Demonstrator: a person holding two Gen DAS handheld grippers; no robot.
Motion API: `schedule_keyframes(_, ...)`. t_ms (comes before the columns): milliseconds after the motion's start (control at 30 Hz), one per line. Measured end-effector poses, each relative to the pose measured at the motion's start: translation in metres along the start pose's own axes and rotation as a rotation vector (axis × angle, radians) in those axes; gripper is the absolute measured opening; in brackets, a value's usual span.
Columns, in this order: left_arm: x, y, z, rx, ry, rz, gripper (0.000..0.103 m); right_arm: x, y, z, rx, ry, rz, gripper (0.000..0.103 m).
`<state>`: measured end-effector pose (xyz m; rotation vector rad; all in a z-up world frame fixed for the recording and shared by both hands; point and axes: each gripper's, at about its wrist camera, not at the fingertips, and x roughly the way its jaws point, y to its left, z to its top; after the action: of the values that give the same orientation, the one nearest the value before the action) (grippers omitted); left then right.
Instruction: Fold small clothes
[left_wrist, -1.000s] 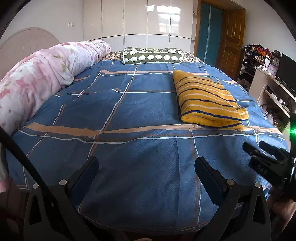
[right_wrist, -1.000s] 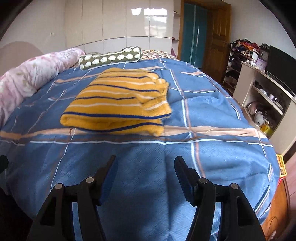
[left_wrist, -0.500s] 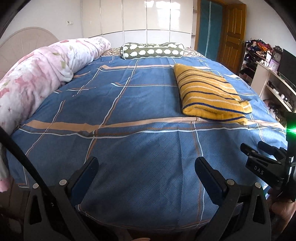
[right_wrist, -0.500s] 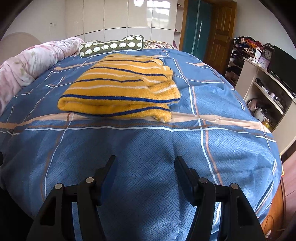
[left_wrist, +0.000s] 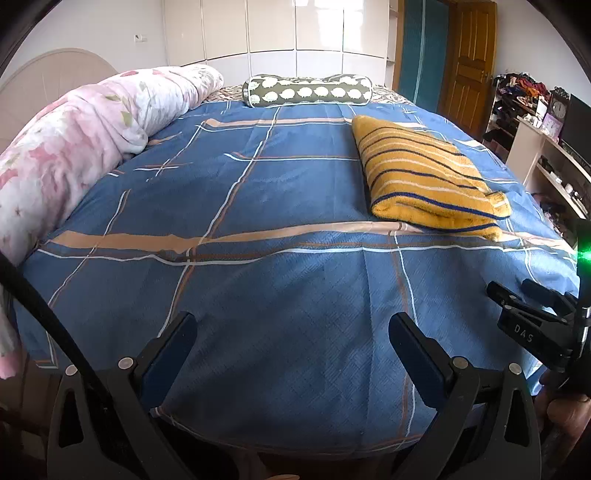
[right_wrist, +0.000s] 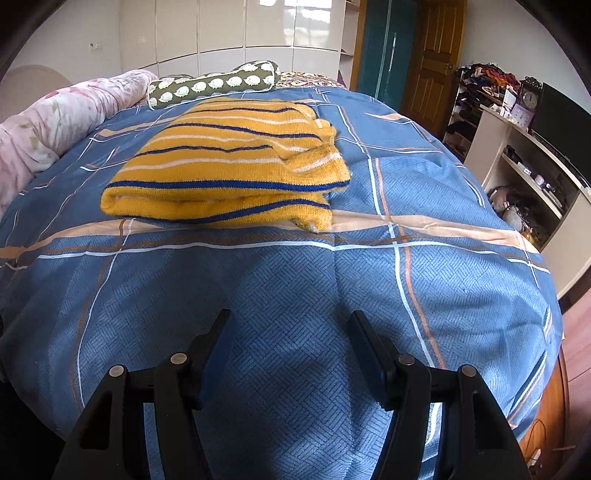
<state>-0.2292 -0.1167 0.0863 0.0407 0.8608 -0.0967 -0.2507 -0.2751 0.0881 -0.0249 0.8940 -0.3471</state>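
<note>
While spread wide across both views, carries everything: blue plaid bed cover (left_wrist: 280, 192), reaching from the near foot edge up to the far head end. Along its left edge, a rolled pink floral quilt (left_wrist: 74, 147); across the far edge, a green bolster with pale hedgehog shapes (left_wrist: 310, 90). Toward the right edge and past the tan cross-band, well clear of the near edge, lies the yellow striped sweater (right_wrist: 229, 162), already folded into a thick rectangle, long axis running from near edge to far edge, fold facing the grippers, one loose cuff poking out at its near right corner. Straight ahead of the right gripper (right_wrist: 290, 345), fingers parted and holding nothing, apart from the cloth; off ahead and to the right of the left gripper (left_wrist: 291, 343), likewise spread and empty, over bare cover by the near edge. Judged nearer: the right one. Readable only on the right tool's body seen from the left camera: the letters "DAS" (left_wrist: 524, 334). No label visible on the garment.
</note>
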Motion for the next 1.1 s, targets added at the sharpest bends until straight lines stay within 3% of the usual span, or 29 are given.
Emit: schedule_keyframes(1100, 0.0099, -0.0054, -0.0053, 0.038, 0.058, -0.027, 0.103, 0.0040, 0.0004, -0.0013, -0.006, 0.003, -0.003, 0.071)
